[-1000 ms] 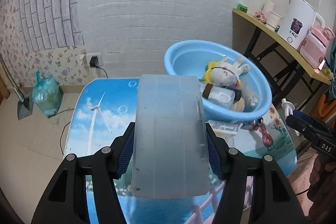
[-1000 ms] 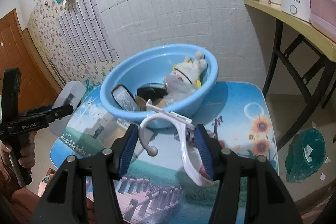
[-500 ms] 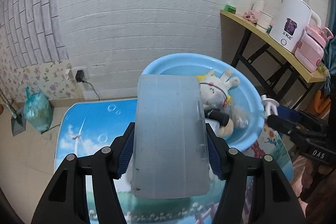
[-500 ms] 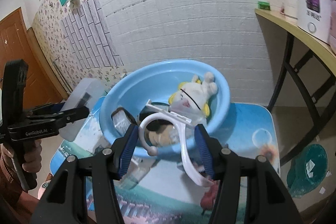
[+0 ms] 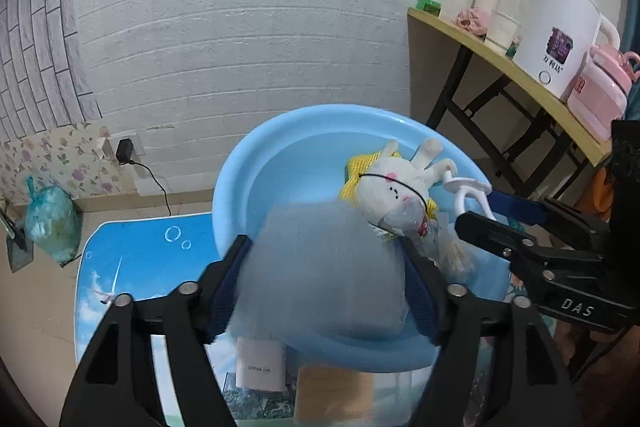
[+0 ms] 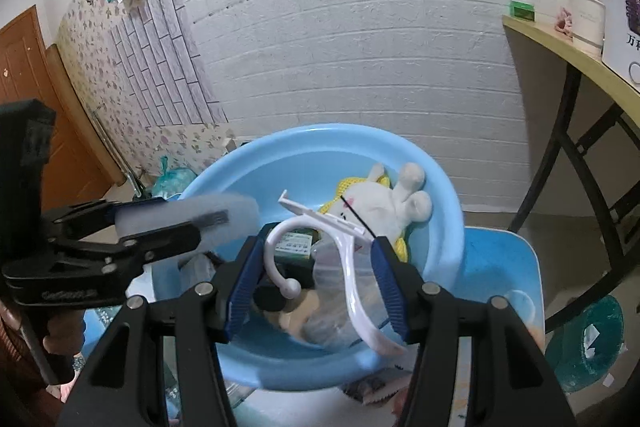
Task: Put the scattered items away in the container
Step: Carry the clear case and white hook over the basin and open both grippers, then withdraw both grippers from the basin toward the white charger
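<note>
Over the blue basin (image 5: 240, 187), our left claw (image 5: 326, 267) spreads wide around a blurred translucent box (image 5: 320, 275); our right claw (image 6: 316, 287) clamps a white hanger (image 6: 348, 267).

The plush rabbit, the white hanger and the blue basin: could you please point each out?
plush rabbit (image 5: 394, 193), left wrist view, its face
white hanger (image 6: 350, 259), right wrist view, its curved arm
blue basin (image 6: 320, 131), right wrist view, far rim

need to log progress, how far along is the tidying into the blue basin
Done: a plush rabbit and a few small items lie in the basin. In hand: the left gripper holds a clear box and the right gripper a white hanger, both over it. Left: a white card and brown card on the table.
</note>
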A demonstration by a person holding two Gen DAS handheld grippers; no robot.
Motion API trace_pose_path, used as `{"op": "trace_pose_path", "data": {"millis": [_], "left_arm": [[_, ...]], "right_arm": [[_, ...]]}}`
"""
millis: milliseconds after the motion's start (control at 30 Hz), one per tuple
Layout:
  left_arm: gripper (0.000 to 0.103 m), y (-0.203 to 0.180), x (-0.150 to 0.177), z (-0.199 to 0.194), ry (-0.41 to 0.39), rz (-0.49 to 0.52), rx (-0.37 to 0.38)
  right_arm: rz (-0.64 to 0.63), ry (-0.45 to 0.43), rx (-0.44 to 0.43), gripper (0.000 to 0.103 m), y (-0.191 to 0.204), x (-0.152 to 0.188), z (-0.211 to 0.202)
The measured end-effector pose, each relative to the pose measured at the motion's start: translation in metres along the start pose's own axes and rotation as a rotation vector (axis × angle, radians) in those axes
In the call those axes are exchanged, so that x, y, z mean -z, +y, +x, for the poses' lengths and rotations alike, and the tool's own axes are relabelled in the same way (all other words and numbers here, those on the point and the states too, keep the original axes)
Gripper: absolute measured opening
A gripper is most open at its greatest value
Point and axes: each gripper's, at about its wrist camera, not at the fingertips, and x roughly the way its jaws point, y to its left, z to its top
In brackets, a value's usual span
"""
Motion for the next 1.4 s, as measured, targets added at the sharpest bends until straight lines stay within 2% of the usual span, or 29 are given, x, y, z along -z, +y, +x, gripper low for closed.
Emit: {"op": "trace_pose_path", "data": {"millis": [200, 433, 733, 833, 1000, 1133, 1400], "left_arm": [[0.074, 0.013, 0.005, -0.005, -0.007, -0.023, -0.010], [0.074, 0.045, 0.026, -0.024, -0.010, -0.079, -0.061], [0.074, 0.094, 0.072, -0.039, 0.038, -0.201, -0.139], [0.074, 0.104, 0.083, -0.041, 0.050, -0.227, -0.152], [0.074, 0.102, 0.098, -0.037, 0.075, -0.225, -0.160], [0.074, 0.096, 0.106, -0.030, 0.099, -0.219, -0.135], [0.074, 0.079, 0.110, -0.012, 0.142, -0.178, -0.097]], "right_arm": [[-0.002, -0.002, -0.008, 0.061, 0.002, 0.000, 0.002], [0.013, -0.006, 0.019, 0.062, 0.004, 0.007, -0.006], [0.156, -0.038, 0.115, 0.062, -0.033, 0.032, -0.035], [0.188, -0.024, 0.138, 0.062, -0.042, 0.043, -0.042], [0.215, 0.033, 0.169, 0.062, -0.049, 0.066, -0.040], [0.213, 0.079, 0.165, 0.062, -0.046, 0.081, -0.036], [0.205, 0.116, 0.155, 0.062, -0.041, 0.092, -0.027]]}}
